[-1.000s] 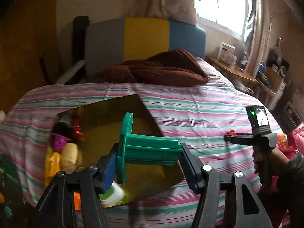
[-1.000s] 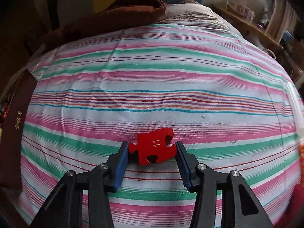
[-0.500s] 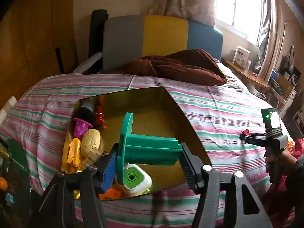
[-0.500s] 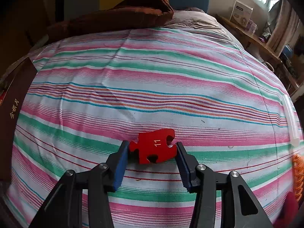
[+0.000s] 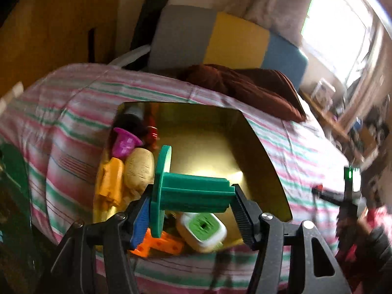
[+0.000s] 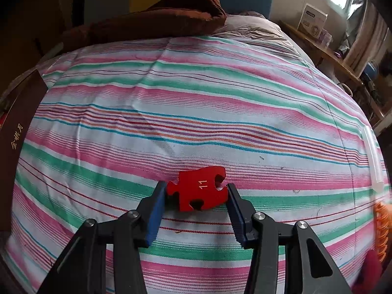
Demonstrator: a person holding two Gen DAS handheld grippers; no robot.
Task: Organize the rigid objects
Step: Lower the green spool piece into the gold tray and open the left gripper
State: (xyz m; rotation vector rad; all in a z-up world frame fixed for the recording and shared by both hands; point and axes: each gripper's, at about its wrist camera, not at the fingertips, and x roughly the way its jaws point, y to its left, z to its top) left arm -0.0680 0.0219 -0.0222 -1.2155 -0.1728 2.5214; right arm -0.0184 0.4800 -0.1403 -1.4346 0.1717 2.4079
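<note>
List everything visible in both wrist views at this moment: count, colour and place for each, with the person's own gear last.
Spool: one, green, clamped in the left tongs above the box.
Box: one, gold inside, open on the bed.
Box contents: magenta cup, beige lump, yellow-orange toy, orange piece, white-and-green container.
Puzzle piece: one, red, marked 11, between the right tongs on the sheet.
Bedsheet: one, pink, green and white stripes.
Blanket: one, brown, at the headboard.
Headboard: grey, yellow, blue panels.
Left tongs: black, gripping.
Right tongs: black, closing on the piece.
</note>
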